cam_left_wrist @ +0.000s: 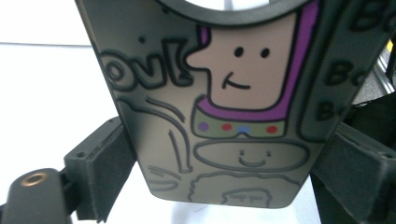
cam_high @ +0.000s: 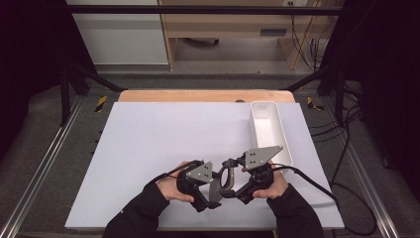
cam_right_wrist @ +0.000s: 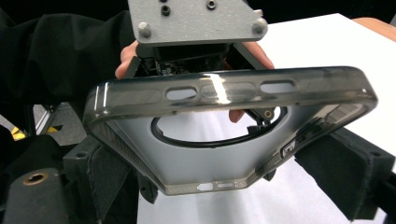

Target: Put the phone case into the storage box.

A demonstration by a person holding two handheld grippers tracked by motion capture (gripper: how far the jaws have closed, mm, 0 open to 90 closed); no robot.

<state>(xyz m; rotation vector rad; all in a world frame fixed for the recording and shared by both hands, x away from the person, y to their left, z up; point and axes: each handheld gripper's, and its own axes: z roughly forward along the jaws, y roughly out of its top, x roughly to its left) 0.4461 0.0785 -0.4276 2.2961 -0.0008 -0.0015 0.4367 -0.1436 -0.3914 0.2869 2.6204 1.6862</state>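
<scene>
Two grippers are holding one grey phone case point(cam_high: 224, 179) above the white mat point(cam_high: 148, 148), near the table's front edge. The left gripper point(cam_high: 212, 197) is pinching the case's printed lower end point(cam_left_wrist: 233, 116); the right gripper point(cam_high: 236, 188) is clamping its rim point(cam_right_wrist: 224, 93). If the hands are pulling apart or twisting, the flexible case may be slipping out, far from the white bin point(cam_high: 270, 129).

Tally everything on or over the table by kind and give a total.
Phone case: 1
White bin: 1
Grippers: 2, left and right, both shut on the case
White mat: 1
Total: 5
</scene>
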